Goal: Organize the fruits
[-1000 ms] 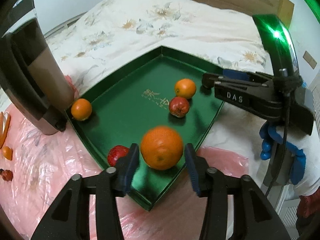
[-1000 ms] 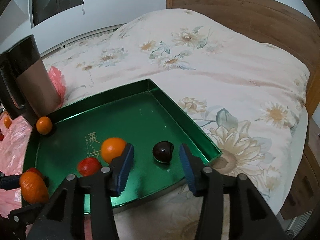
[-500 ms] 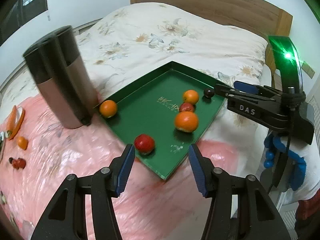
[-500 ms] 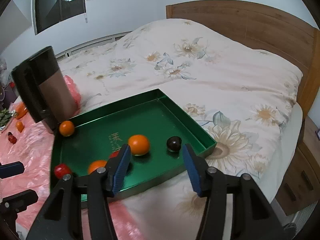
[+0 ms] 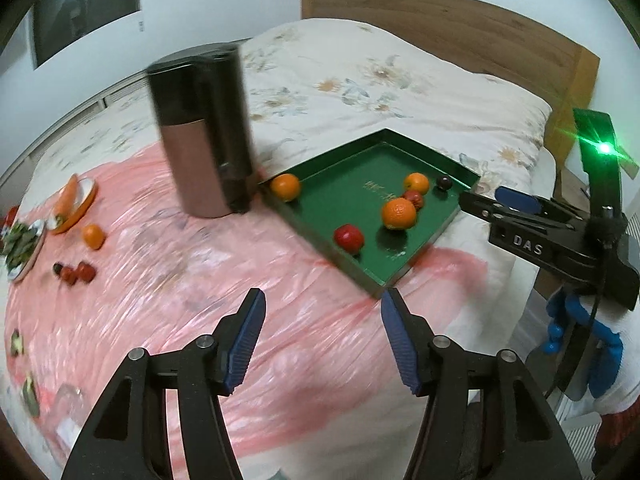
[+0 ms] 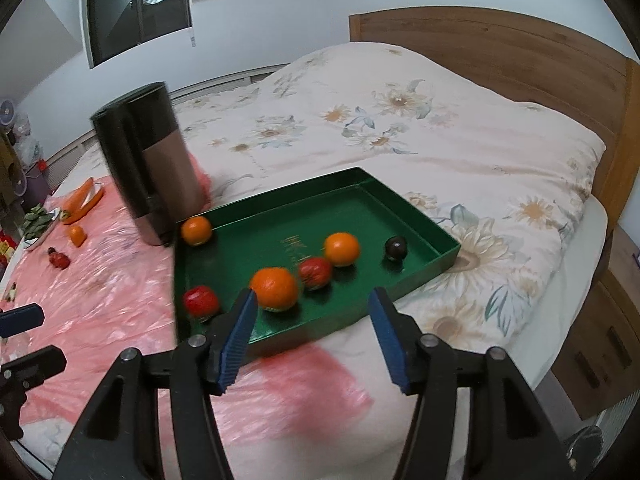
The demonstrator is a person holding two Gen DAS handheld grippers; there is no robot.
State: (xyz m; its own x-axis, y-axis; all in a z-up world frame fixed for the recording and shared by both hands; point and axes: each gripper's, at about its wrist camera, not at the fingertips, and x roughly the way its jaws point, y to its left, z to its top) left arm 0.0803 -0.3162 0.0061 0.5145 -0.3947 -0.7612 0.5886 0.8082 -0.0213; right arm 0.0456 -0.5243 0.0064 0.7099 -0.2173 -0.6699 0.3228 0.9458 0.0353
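Note:
A green tray (image 5: 440, 220) (image 6: 424, 220) lies on the bed and holds several fruits. Among them are a large orange (image 5: 398, 213) (image 6: 275, 289), a red fruit (image 5: 349, 237) (image 6: 201, 301) near the tray's front edge, and a dark plum (image 5: 443, 182) (image 6: 396, 248). My left gripper (image 5: 322, 340) hangs over the pink plastic sheet in front of the tray's corner, its jaws opening with nothing between them. My right gripper (image 6: 310, 338) hovers over the tray's near rim, jaws also opening and empty. In the left wrist view, the right gripper (image 5: 486, 202) reaches in from the right.
A tall dark and copper canister (image 5: 204, 136) (image 6: 148, 164) stands against the tray's left corner. On the pink plastic sheet (image 5: 160, 280) lie a loose orange (image 5: 93, 236), small red fruits (image 5: 74, 273), plates with greens (image 5: 20, 244) and a carrot (image 5: 66, 200). A wooden headboard (image 6: 500, 52) backs the bed.
The large orange left the left gripper's jaws and now rests in the tray. Both grippers opened wider and pulled back and up from the tray.

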